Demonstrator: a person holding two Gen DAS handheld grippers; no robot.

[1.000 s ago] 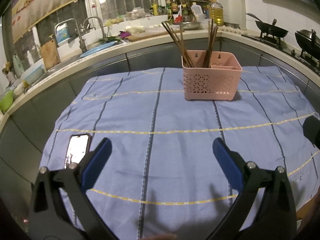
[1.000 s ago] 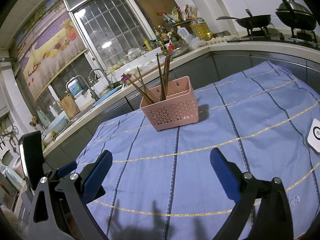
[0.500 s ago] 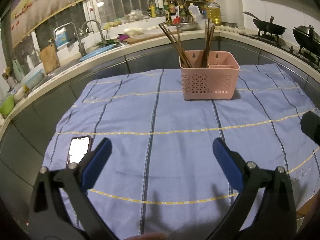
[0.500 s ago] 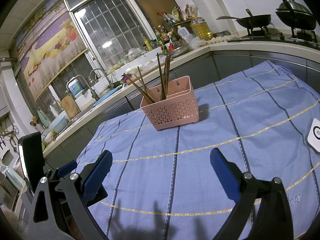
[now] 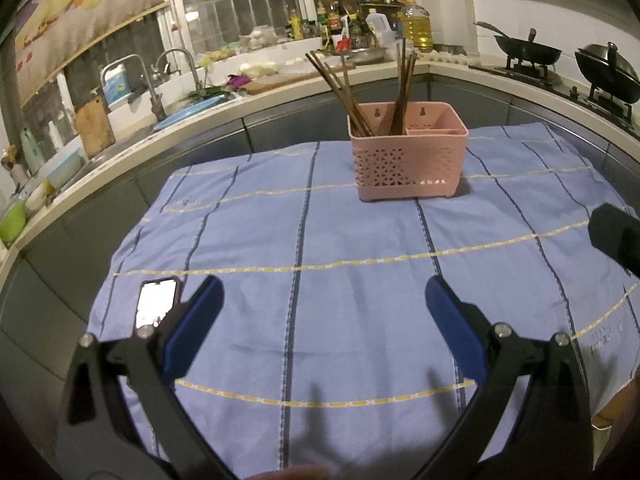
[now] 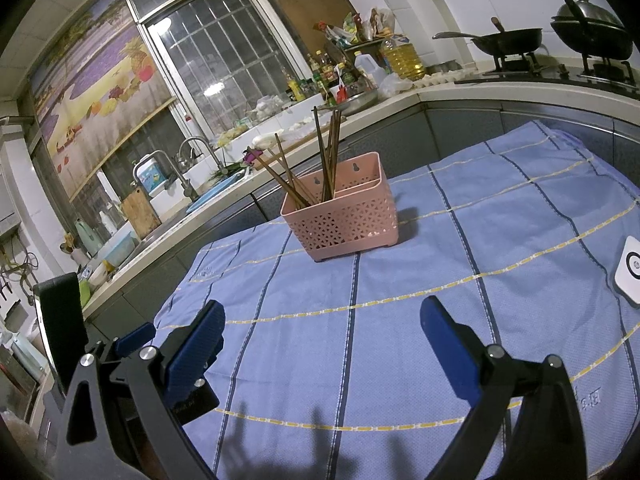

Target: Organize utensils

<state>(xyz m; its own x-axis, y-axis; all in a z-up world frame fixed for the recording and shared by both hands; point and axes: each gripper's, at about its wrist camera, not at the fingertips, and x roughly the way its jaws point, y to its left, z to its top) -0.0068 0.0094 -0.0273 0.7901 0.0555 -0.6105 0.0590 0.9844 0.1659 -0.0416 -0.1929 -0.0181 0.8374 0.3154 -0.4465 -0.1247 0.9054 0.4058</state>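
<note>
Both your left gripper (image 5: 322,300) and your right gripper (image 6: 322,322) hang released and empty over the blue cloth (image 5: 360,248), well apart from the one pink caddy (image 5: 408,152) standing at the cloth's far side, so the sorting looks done. If you go back in, approach the brown chopsticks (image 5: 352,92) from above and pinch near their tops so the light caddy does not tip. I count roughly seven or eight chopsticks, all in the larger left compartment, with one phone (image 5: 156,306) and one white puck (image 6: 628,276) lying on the cloth.
</note>
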